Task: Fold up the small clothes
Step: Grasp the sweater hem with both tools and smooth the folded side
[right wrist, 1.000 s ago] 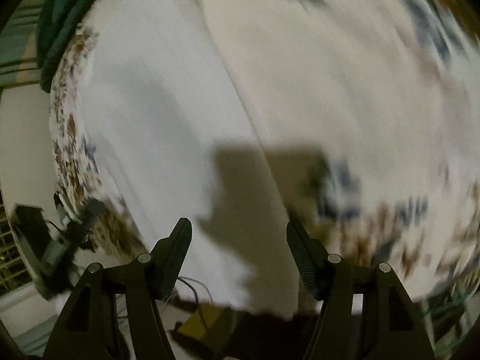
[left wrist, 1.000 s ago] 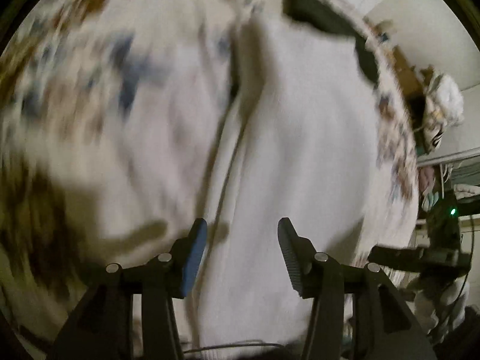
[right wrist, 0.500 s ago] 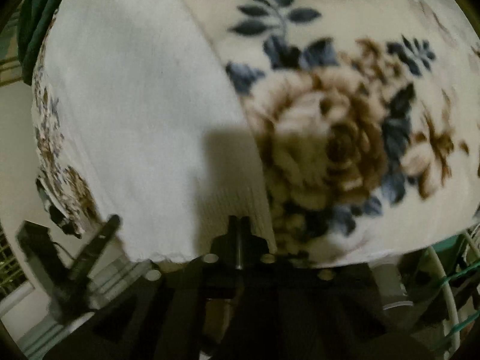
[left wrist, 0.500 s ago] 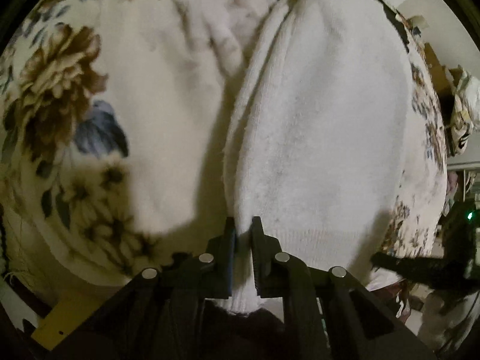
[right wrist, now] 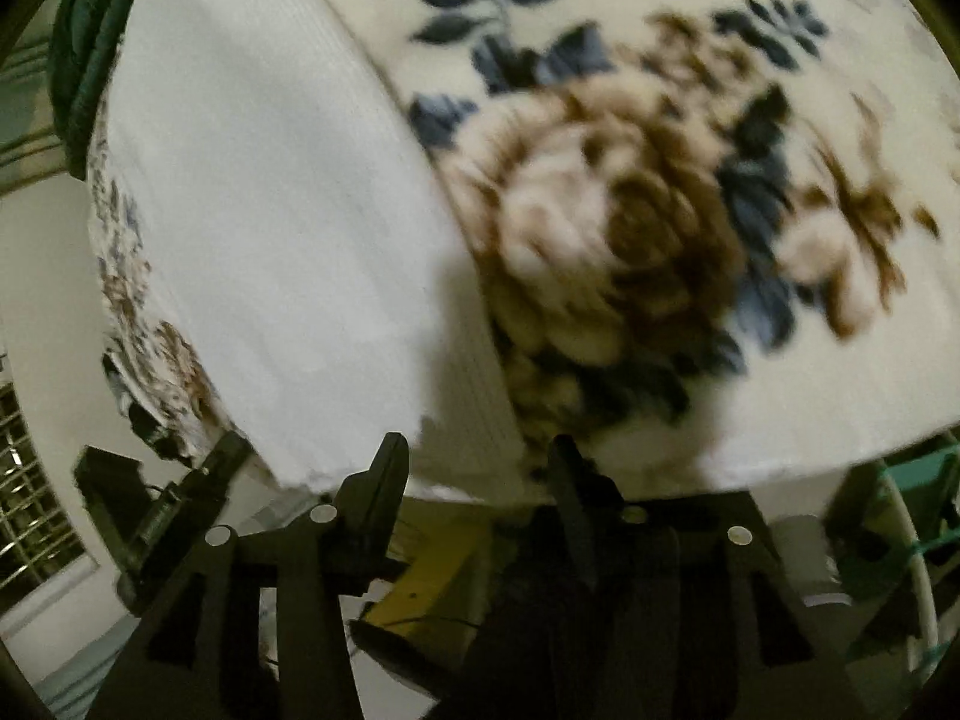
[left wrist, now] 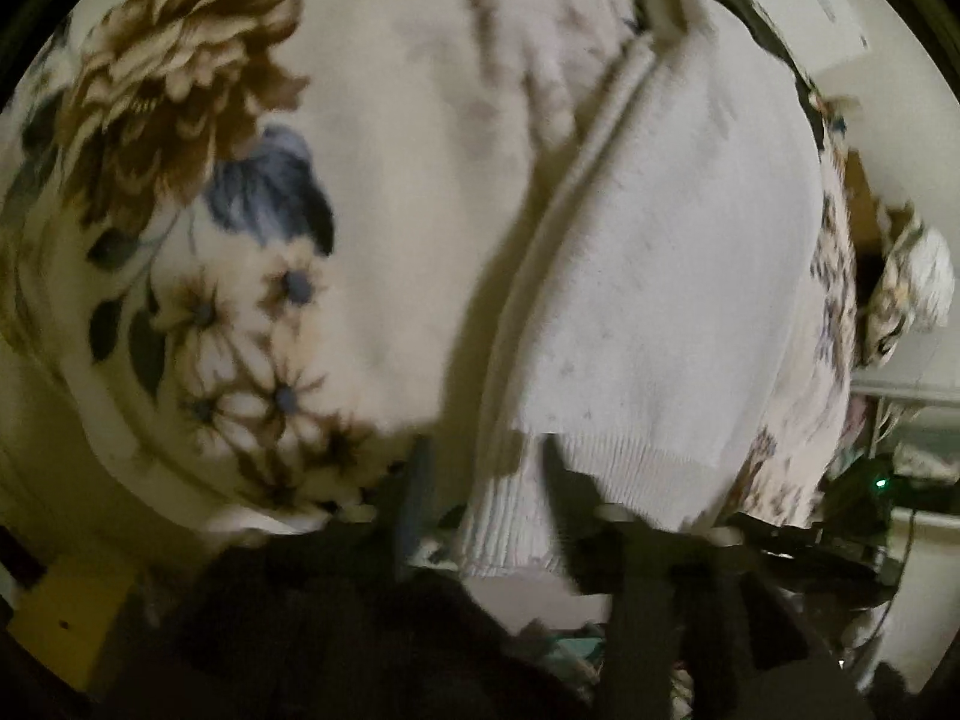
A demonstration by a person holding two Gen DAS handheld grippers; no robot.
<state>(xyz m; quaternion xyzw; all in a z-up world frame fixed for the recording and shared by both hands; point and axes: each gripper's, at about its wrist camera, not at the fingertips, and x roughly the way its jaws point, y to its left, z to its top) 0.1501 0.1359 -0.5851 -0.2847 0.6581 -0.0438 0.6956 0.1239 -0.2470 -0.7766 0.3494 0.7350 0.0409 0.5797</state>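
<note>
A white knit garment (left wrist: 660, 276) lies flat on a floral blanket (left wrist: 180, 120), its ribbed hem hanging at the near edge. My left gripper (left wrist: 480, 480) is open, its fingers either side of the hem's folded left corner. In the right wrist view the same white garment (right wrist: 270, 210) lies left of a big brown flower on the blanket (right wrist: 600, 228). My right gripper (right wrist: 474, 462) is open at the garment's near right corner, with the hem just above its fingertips.
A dark green cloth (right wrist: 84, 60) lies at the far left end of the blanket. A yellow object (right wrist: 432, 576) sits below the blanket edge. A crumpled patterned item (left wrist: 912, 282) lies off to the right. The other gripper (right wrist: 168, 504) shows at lower left.
Both grippers were shut on the garment's hem half a second ago; both have opened and let it go. The hem now rests at the blanket's edge.
</note>
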